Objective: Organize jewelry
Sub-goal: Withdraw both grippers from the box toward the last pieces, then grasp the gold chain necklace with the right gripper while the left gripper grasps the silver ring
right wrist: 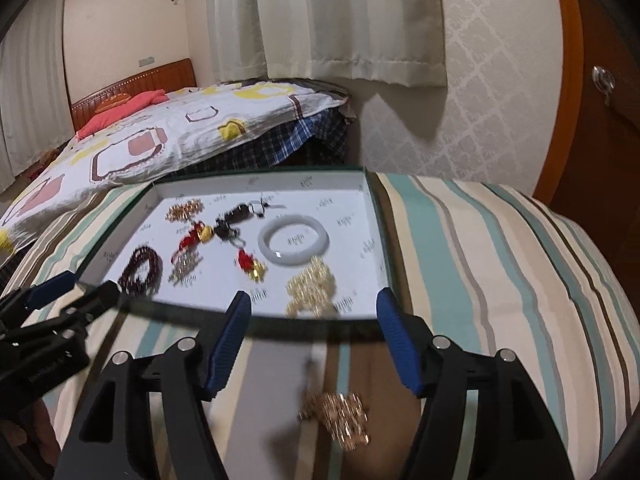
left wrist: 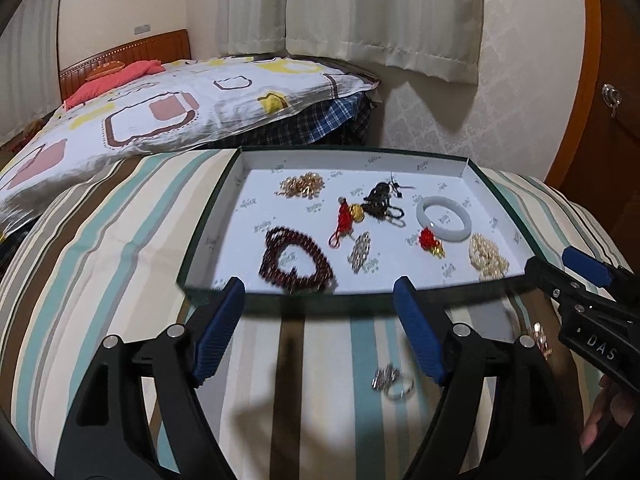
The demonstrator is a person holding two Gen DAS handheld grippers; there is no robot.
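Observation:
A shallow white-lined tray [left wrist: 208, 216] with a dark green rim lies on a striped cloth. It holds a white bangle [left wrist: 442, 218], a dark red bead bracelet [left wrist: 296, 260], gold chains, a cream bead string [left wrist: 488, 256] and red knot charms. My left gripper [left wrist: 320, 282] stands open at the tray's near edge, nothing between its blue pads. A silver chain piece [left wrist: 390, 382] lies on the cloth below it. My right gripper [right wrist: 313, 296] is open too, above a gold chain heap [right wrist: 340, 416] on the cloth. The bangle [right wrist: 294, 244] and the tray wall [right wrist: 376, 232] lie beyond it.
A bed with a patterned quilt [left wrist: 160, 112] stands behind the tray on the left. Curtains [left wrist: 360, 12] hang at the back and a wooden door [left wrist: 612, 120] is on the right. A small rose-gold piece [left wrist: 540, 338] lies on the striped cloth [right wrist: 500, 260] beside the right gripper.

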